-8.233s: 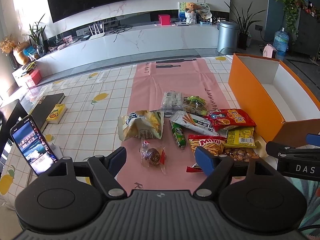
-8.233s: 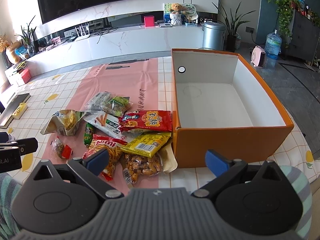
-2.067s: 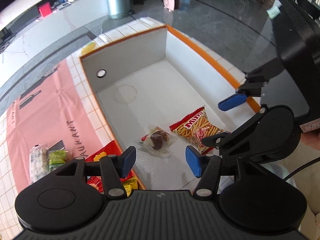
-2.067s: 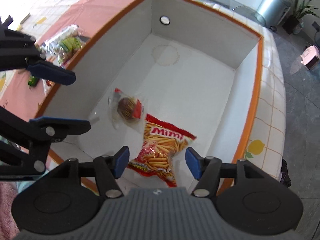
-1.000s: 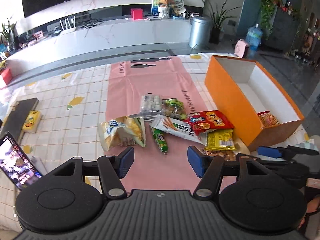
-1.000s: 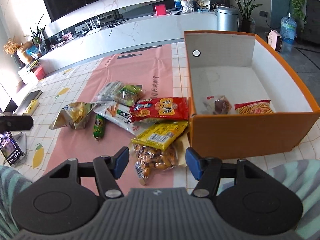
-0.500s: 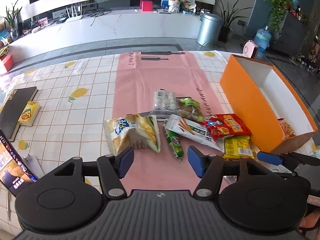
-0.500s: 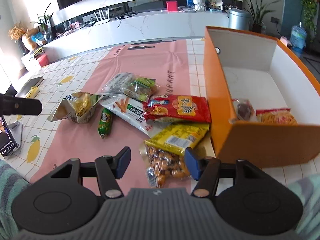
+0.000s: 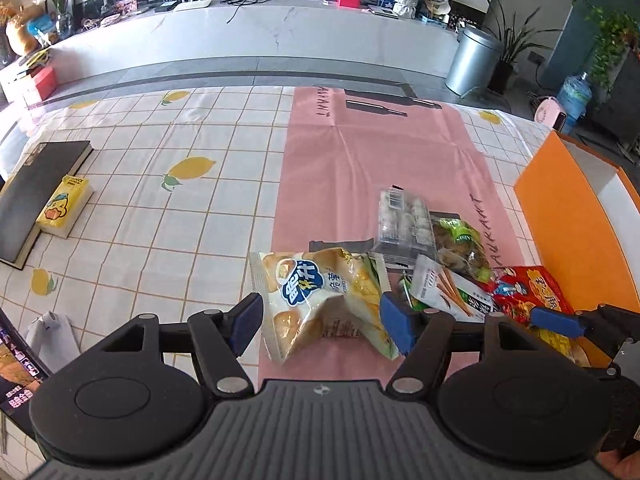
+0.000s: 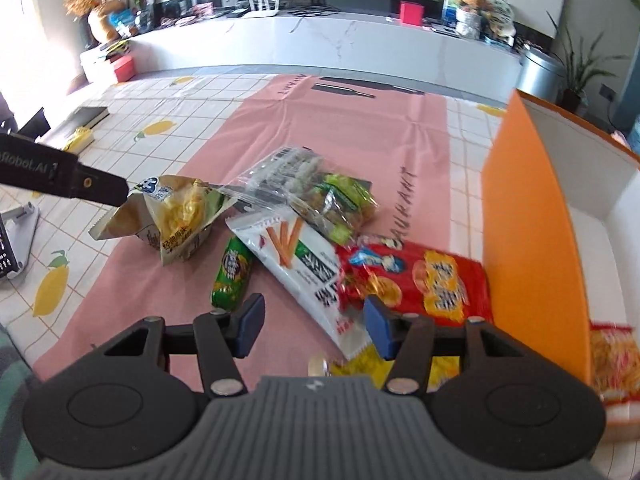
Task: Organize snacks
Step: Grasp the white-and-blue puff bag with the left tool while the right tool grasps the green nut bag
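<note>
Both grippers have advanced toward the snack pile since half a second ago. Left gripper [image 9: 322, 318] is spread, its blue pads flanking the near end of the potato chip bag [image 9: 324, 300] without pinching it. Right gripper [image 10: 314, 326] is likewise spread, positioned over the near corner of the white stick-snack packet [image 10: 304, 256], with the red snack bag [image 10: 424, 280] just beyond its right pad. Orange cardboard box [image 10: 532, 240] stands at the right edge of the pile; a red-and-yellow snack bag [image 10: 612, 364] lies inside at its near end, and the rest of the white interior is largely hidden by the wall. Green sausage stick [image 10: 232, 276] lies beside the white packet; the clear tray pack [image 9: 404, 224] and green packet [image 9: 460, 240] lie farther back. Pink mat [image 9: 380, 160] beyond the pile is bare. Snacks rest on this mat over a lemon-print checked tablecloth [image 9: 160, 208]; a black book [image 9: 36, 192] lies at far left.
</note>
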Action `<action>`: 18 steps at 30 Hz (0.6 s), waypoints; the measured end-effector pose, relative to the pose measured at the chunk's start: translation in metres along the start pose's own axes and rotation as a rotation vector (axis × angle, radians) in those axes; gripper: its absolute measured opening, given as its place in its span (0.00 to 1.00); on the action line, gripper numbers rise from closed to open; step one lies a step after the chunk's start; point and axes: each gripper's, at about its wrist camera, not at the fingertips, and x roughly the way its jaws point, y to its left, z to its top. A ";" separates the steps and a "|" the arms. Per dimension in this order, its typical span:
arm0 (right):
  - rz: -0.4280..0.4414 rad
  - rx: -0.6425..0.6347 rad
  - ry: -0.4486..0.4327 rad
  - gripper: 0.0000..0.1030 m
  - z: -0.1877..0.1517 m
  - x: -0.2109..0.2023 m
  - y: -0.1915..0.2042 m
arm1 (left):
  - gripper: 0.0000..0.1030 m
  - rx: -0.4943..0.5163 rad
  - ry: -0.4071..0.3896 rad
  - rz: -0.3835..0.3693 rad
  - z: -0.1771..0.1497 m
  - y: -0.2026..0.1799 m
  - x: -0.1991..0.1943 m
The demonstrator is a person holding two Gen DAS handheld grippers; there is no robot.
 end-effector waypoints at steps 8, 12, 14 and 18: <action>0.014 0.134 -0.025 0.53 0.046 0.032 -0.025 | 0.80 -0.066 0.029 0.006 0.005 0.017 0.035; 0.004 0.198 -0.017 0.54 0.059 0.051 -0.034 | 0.80 -0.107 0.042 -0.010 0.004 0.024 0.045; 0.022 0.244 0.001 0.54 0.061 0.060 -0.039 | 0.80 -0.115 0.045 -0.021 0.003 0.026 0.049; 0.041 0.279 0.029 0.54 0.063 0.073 -0.043 | 0.80 -0.131 0.066 -0.025 0.001 0.027 0.055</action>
